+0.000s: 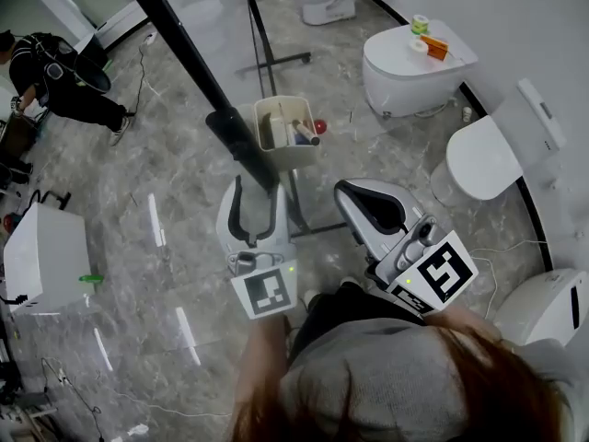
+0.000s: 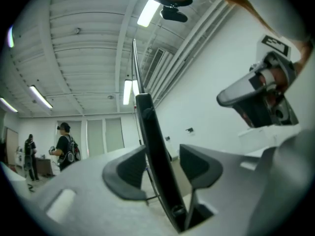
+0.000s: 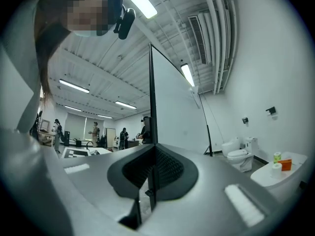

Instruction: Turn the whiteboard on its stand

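Closest to the person, the white left gripper [image 1: 257, 190] has its two jaws apart. The black side edge [image 2: 152, 146] of the tall white board with a black frame [image 3: 174, 102] stands between them, but the pads do not squeeze it yet. I think the gripper sits there so it can grab that edge and swing the board round. The white right gripper [image 1: 354, 199] is off to the side with its jaws together and nothing in them. That likely leaves the board room to turn. Just past the edge hangs a beige plastic tray [image 1: 287, 161] with pens in it, kept handy for writing. Behind it, the thin black metal legs of the stand [image 1: 269, 58] rest on the grey floor. Farther away, white toilets [image 1: 409, 67] sit by the wall.
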A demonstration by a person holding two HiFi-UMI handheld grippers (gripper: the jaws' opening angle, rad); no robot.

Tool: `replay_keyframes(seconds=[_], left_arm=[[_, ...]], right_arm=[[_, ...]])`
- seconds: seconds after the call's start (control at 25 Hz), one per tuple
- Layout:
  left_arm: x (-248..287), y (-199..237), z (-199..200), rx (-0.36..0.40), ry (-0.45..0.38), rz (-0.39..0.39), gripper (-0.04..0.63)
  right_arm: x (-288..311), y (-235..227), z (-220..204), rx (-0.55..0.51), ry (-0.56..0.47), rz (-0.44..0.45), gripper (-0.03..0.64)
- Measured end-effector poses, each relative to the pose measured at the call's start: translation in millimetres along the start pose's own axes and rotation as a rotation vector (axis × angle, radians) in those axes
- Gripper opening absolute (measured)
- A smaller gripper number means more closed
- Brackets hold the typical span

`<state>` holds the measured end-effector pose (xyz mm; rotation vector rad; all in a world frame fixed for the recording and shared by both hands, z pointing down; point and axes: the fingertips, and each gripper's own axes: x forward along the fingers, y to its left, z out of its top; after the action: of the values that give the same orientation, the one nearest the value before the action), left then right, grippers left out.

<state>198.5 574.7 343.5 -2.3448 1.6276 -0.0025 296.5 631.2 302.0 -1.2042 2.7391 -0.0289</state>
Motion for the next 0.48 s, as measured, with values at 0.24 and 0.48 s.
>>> replay_keyframes(seconds=[0.24,0.48], left_arm=[[-43.1,-8.8,-9.7,-0.093,0.063,0.082,-0.002],[-57.7,-32.3,-6.3,-0.143,0.074,0.038,-0.002]], right_arm=[[-0.8,15.7,-43.2,0.047,0.088,0.090,0.005],[-2.9,25.5,-59.5,0.085,0.111,0.125,0.006]])
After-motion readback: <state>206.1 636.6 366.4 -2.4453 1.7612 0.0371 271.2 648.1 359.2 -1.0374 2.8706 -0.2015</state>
